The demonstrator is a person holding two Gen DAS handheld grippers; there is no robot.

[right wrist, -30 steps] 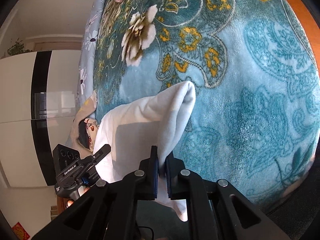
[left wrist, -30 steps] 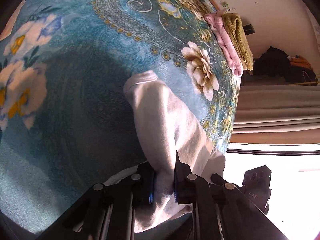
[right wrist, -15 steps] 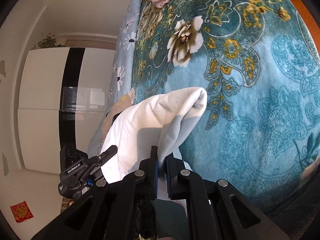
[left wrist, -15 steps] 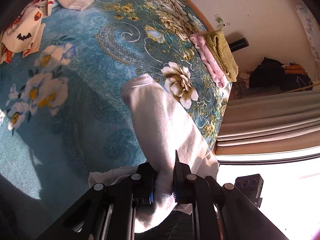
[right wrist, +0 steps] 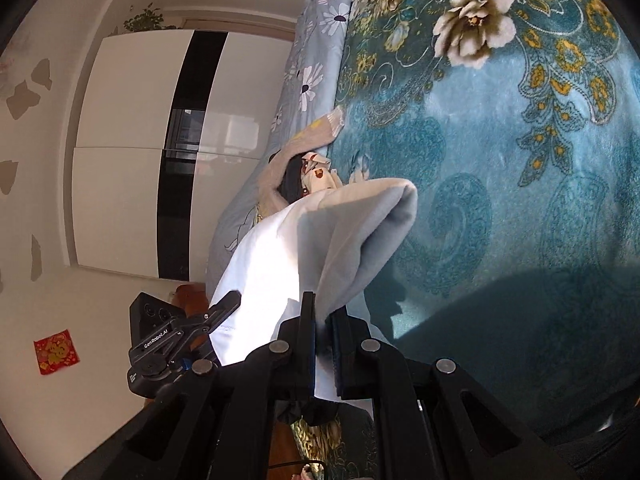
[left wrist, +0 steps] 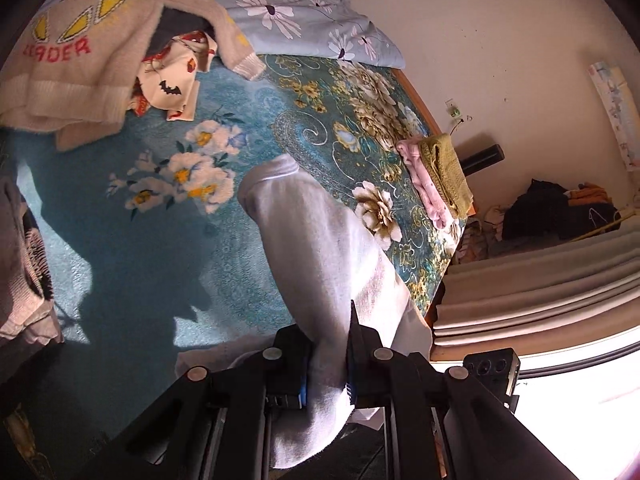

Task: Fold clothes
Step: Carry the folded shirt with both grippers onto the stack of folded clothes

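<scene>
White garment pinched between both hand-held grippers.

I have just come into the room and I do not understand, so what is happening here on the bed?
A person is folding laundry with two handheld grippers. The left gripper and the right gripper are each clamped on the same white garment, holding it lifted above the teal floral blanket. Unfolded clothes lie heaped near the pillow end, and a small folded stack sits at the far edge of the bed.
</scene>
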